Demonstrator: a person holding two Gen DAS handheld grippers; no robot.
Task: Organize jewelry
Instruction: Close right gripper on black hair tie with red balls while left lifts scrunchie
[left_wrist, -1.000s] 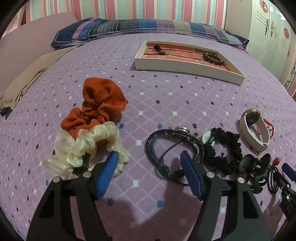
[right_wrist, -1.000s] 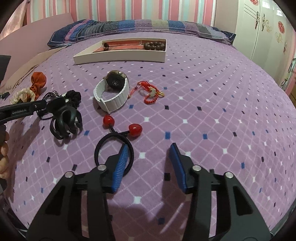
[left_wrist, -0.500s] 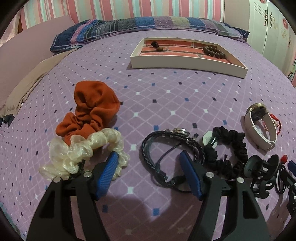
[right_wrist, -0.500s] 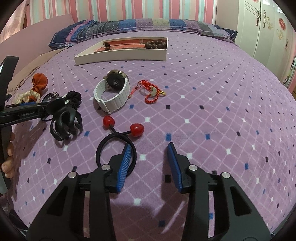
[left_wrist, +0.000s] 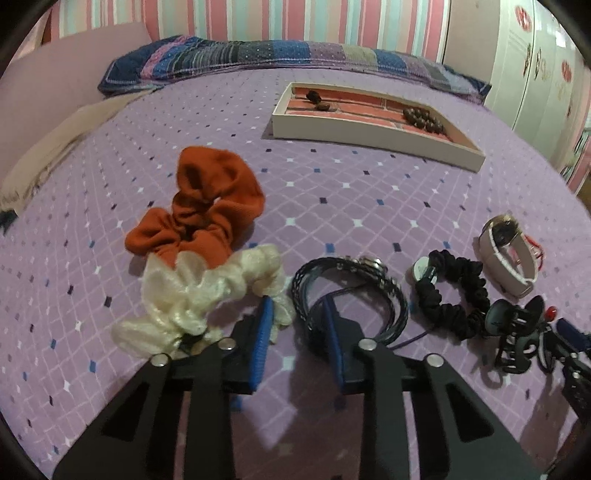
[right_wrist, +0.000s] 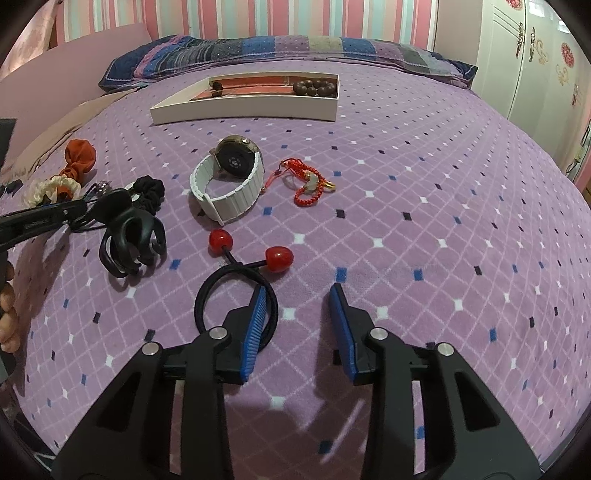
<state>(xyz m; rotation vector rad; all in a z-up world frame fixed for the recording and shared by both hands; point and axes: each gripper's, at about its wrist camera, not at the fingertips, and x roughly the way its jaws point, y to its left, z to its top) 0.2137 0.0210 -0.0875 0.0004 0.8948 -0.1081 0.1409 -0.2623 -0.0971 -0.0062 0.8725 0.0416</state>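
1. Purple quilted bedspread (left_wrist: 351, 192) carries everything I must sort; the white tray (left_wrist: 373, 129) sits well beyond the pile, already holding brown beads (left_wrist: 423, 117).
2. My left gripper (left_wrist: 297, 314) has just been closing. Its jaws stand narrow, with a gap showing between them, the left pad against the cream scrunchie (left_wrist: 207, 291) and the right pad over the near edge of the dark braided bracelet (left_wrist: 347, 291). I judge the bracelet is the target, but I cannot tell that the cord is pinched yet.
3. To do this well, I would catch only the braid, keep the scrunchie's frill out of the pads, and lift straight up so the neighbouring black scrunchie (left_wrist: 454, 295) does not drag along.
4. My right gripper (right_wrist: 297, 306) is part-spread and empty above the bedspread, its left pad over the black hair tie with red beads (right_wrist: 240, 291); its jaws have also been narrowing.
5. White watch (right_wrist: 229, 184) and black claw clip (right_wrist: 129, 236) wait nearby.
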